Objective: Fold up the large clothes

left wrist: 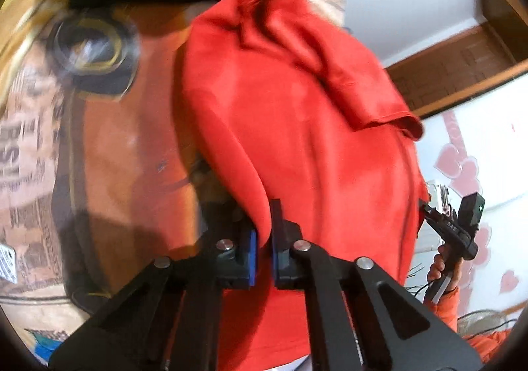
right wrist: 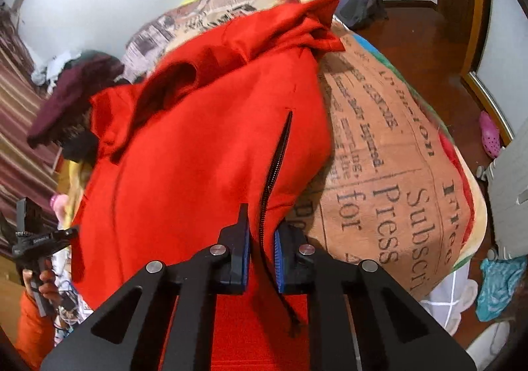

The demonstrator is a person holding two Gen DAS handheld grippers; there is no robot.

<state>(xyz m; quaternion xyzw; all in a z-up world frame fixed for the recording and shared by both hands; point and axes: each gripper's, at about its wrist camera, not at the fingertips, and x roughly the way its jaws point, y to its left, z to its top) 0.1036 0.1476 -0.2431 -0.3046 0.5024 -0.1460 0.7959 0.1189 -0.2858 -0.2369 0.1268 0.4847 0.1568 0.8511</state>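
Above bed (right wrist: 389, 153), red jacket (right wrist: 204, 127) lifted, hung between both tools for spreading before fold. Left hand-held gripper (left wrist: 263, 239) clamped narrow on hem edge; right hand-held gripper (right wrist: 260, 239) clamped narrow on zipper (right wrist: 279, 153) edge. Upper part draped toward bed's far edge.

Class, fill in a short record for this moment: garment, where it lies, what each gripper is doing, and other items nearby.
garment: red jacket with a black zip
surface: bed cover printed like a newspaper
left gripper: shut on the jacket's edge
right gripper: shut on the jacket beside the zip
nearby: dark red hat, pink shoe on the floor
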